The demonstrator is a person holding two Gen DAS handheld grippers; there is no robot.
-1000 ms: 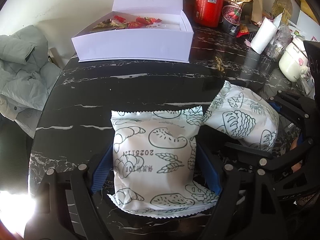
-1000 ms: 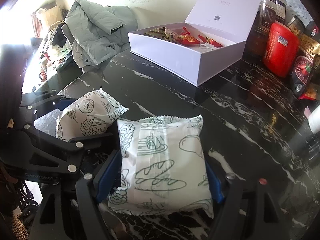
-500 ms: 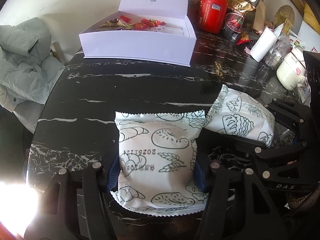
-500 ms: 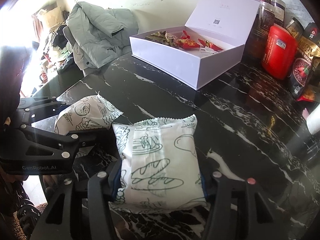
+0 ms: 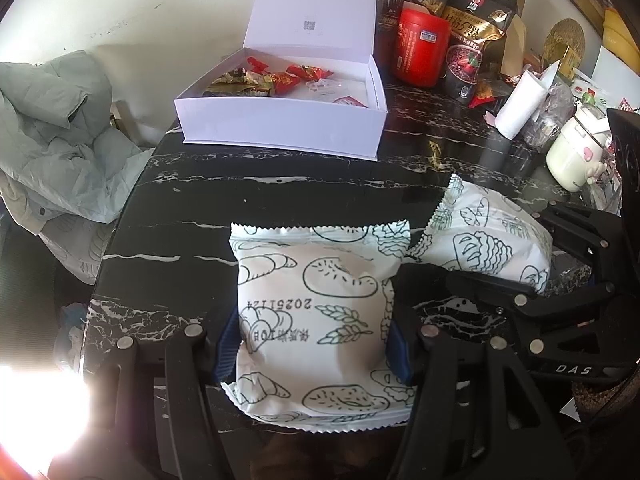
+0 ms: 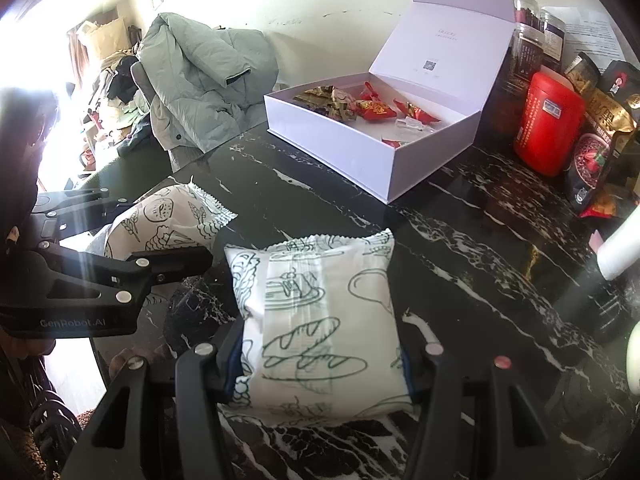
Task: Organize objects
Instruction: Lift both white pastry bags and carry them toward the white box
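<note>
With each gripper, left (image 5: 312, 344) and right (image 6: 320, 364), clamping a puffy bread packet (image 5: 316, 312) only at its near end, either could probably slip free or sag before reaching the white box (image 5: 280, 128) ahead.

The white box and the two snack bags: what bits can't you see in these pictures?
- White box: in the left view its front wall hides part of the floor; sweets show behind it.
- Left bag: sides covered by the left gripper pads; small print too blurry.
- Right bag: its bottom corners sit behind the right gripper.
- Bottom-left corner, left view: washed out by glare.
</note>
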